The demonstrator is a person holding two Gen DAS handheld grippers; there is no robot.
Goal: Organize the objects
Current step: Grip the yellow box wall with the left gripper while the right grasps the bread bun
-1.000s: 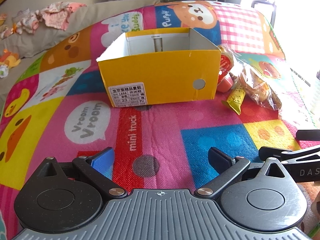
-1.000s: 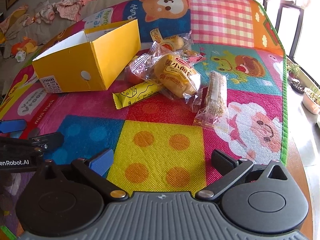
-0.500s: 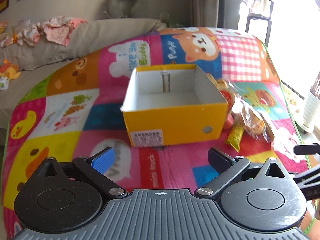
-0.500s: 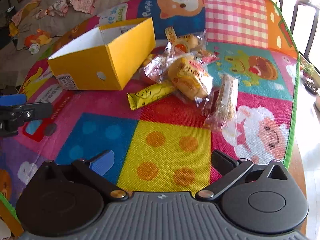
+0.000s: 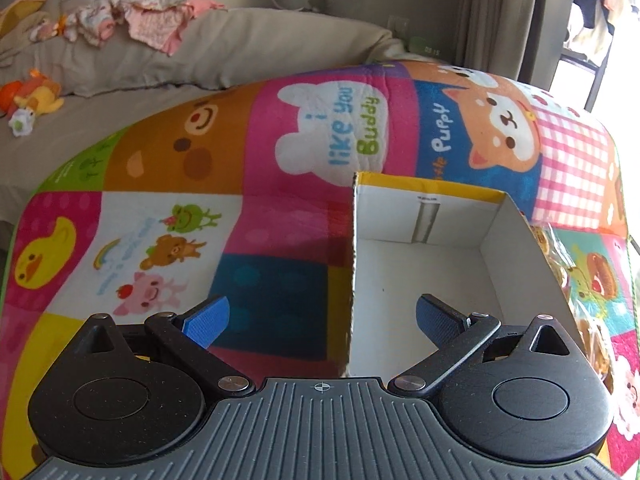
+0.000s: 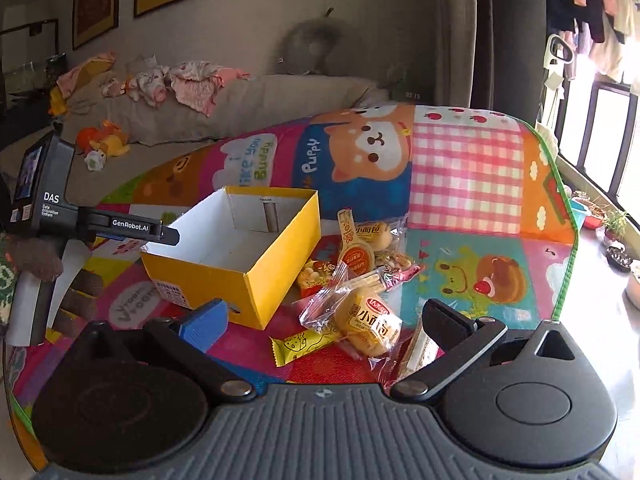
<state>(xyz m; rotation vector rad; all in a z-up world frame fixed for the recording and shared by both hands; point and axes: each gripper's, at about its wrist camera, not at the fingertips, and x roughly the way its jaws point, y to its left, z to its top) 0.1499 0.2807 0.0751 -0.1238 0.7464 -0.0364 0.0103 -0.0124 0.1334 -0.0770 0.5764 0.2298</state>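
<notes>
Your left tool was spread wide, straddling the left wall of the empty yellow box, one pad outside and one over its white floor, gripping nothing. Your right tool also stood open and empty, hovering above the snack packets heaped just right of the box on the colourful cartoon mat.
</notes>
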